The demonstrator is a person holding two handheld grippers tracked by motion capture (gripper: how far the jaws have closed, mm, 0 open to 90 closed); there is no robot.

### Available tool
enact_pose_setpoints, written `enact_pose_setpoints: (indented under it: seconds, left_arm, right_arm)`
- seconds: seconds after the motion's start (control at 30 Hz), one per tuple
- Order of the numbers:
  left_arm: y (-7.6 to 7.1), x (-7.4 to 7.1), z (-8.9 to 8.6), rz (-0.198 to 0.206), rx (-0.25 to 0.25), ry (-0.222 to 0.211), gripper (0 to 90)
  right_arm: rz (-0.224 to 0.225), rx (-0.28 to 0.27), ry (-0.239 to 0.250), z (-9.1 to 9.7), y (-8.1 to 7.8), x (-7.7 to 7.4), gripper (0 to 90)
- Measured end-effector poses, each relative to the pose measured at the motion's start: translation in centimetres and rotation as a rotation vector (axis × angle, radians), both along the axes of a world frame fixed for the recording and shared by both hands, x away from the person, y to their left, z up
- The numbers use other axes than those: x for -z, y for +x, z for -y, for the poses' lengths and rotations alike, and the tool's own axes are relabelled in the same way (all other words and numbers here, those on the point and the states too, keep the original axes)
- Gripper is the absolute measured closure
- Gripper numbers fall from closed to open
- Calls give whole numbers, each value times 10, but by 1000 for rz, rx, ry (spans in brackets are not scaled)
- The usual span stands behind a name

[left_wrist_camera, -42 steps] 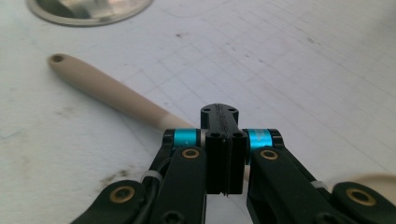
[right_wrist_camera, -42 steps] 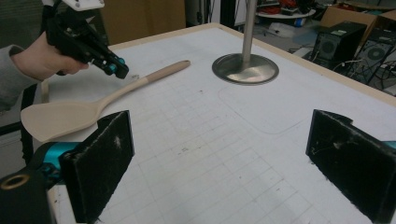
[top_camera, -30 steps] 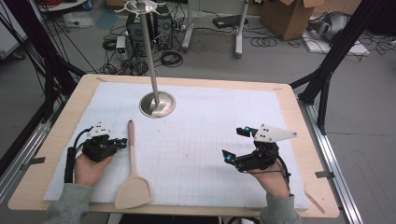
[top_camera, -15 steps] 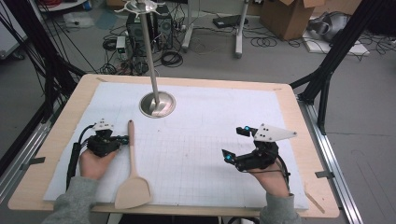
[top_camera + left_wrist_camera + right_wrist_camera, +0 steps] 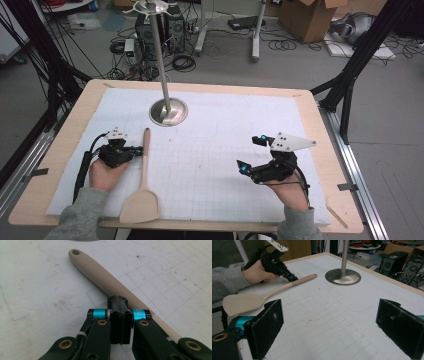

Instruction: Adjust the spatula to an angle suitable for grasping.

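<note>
A pale wooden spatula (image 5: 144,200) lies on the white gridded mat, blade toward the near edge and handle pointing away. My left gripper (image 5: 137,150) is low at the left side of the handle, about halfway along it. In the left gripper view its jaws (image 5: 119,300) are pressed shut with nothing between them, and the spatula handle (image 5: 100,272) runs just past their tips. Whether they touch it I cannot tell. My right gripper (image 5: 250,153) rests at the right of the mat, open wide; its pads (image 5: 268,325) hold nothing. The right gripper view also shows the left gripper (image 5: 291,278) at the spatula (image 5: 274,291).
A metal stand with a round base (image 5: 169,111) and a tall pole (image 5: 159,45) rises at the back of the mat. The wooden table edge (image 5: 335,150) frames the mat. Cables, boxes and frame legs lie on the floor beyond.
My left gripper has shifted a little to the right and lower, closing in on the spatula handle. The right gripper and the spatula have stayed put.
</note>
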State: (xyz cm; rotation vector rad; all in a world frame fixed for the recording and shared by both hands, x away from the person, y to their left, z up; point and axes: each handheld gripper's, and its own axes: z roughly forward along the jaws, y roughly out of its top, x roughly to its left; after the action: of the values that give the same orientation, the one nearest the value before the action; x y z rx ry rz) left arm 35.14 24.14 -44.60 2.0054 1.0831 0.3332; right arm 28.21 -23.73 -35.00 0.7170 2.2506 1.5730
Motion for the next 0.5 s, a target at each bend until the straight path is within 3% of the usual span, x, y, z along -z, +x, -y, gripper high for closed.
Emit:
enact_pose_setpoints:
  seconds: [0.23, 0.5]
  left_arm:
    - [7, -4, 20, -12, 71, 58, 893]
    - [11, -6, 33, -20, 104, 73, 893]
  right_arm:
    - [2, 0, 3, 0, -1, 0, 67]
    - [2, 2, 2, 1, -2, -1, 67]
